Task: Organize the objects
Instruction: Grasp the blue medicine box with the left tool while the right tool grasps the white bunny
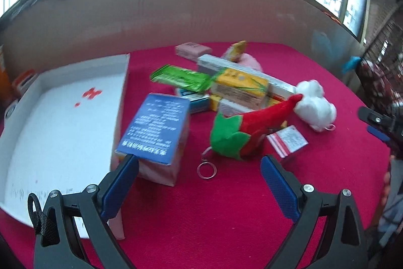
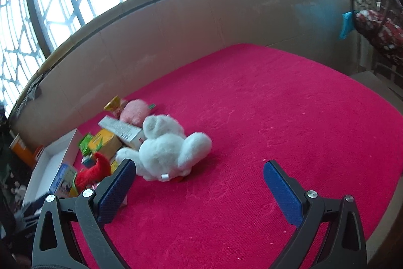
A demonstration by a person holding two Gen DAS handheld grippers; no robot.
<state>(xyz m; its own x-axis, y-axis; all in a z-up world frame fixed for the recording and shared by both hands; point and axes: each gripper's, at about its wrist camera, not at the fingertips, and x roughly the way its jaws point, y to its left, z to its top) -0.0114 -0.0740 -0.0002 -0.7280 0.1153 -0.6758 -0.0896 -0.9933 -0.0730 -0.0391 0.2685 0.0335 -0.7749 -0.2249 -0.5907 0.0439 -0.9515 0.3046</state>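
The blue box (image 1: 153,127) stood at centre left of the left wrist view, just beside the outer wall of the white tray (image 1: 63,117) and just ahead of the left gripper (image 1: 199,165), whose jaws were spread wide with nothing between them. It looked like light, stiff cardboard with smooth faces, likely to slip or dent under a hard squeeze, so a grip across its two narrow sides seemed safest.

Right of it lay a red and green plush toy (image 1: 241,132) with a key ring (image 1: 206,170): soft, light and easy to pinch at the body. Behind them was a heap of small cartons and a green packet (image 1: 181,77).

In the right wrist view a white plush animal (image 2: 166,145) lay at centre left on the red cloth (image 2: 277,117), just ahead of the right gripper (image 2: 199,169), whose jaws were likewise apart and empty.
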